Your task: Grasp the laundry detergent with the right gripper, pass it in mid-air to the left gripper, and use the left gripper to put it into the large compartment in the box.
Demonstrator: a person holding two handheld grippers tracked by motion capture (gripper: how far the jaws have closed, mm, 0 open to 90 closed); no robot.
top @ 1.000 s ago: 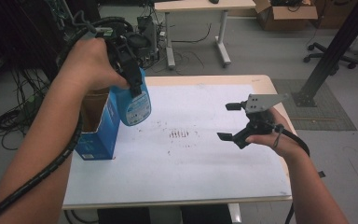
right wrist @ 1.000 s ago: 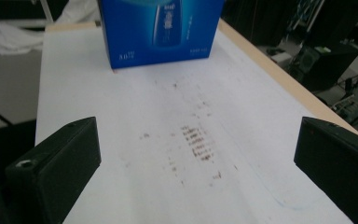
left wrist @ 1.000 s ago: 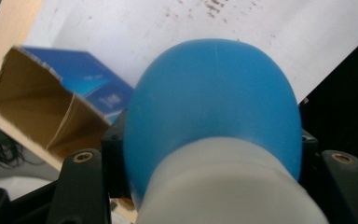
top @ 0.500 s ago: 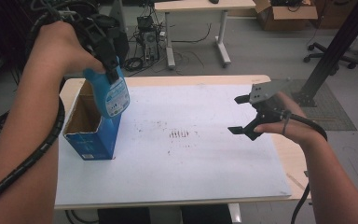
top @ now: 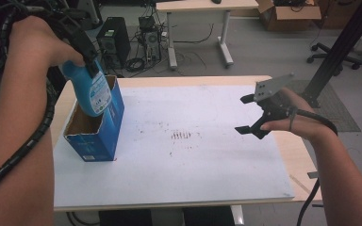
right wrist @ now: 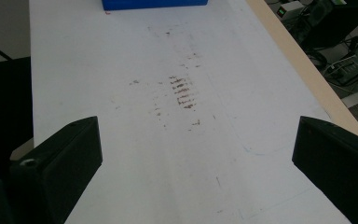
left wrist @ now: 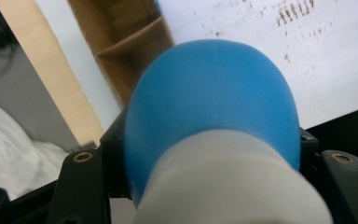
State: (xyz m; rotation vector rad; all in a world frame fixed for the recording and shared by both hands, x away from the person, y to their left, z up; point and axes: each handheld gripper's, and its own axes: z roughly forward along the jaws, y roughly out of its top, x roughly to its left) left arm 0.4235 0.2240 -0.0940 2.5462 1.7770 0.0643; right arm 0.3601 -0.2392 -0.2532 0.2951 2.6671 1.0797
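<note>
My left gripper (top: 87, 65) is shut on the neck of a blue bottle (top: 93, 92) with a printed label, held upright over the open top of a blue carton (top: 104, 141) at the table's left. The bottle's base hangs at the carton's mouth. In the left gripper view the bottle's blue shoulder (left wrist: 212, 107) and white cap (left wrist: 230, 186) sit between my black jaws, with the carton's brown inside (left wrist: 130, 42) below. My right gripper (top: 250, 115) hovers open and empty above the table's right side; in its own view its jaws (right wrist: 196, 163) stand wide apart, with the carton (right wrist: 154, 3) far off.
A white sheet (top: 198, 165) with brown smudges (top: 183, 135) covers the wooden table (top: 292, 155). Beyond the table are computer towers (top: 111, 40), cables, another desk (top: 202, 5) and a cardboard box (top: 290, 9). A black post (top: 339, 52) stands at right.
My left gripper has carried the bottle leftward, from beside the carton to over its open top. The right gripper has risen a little and drifted slightly right, still open.
</note>
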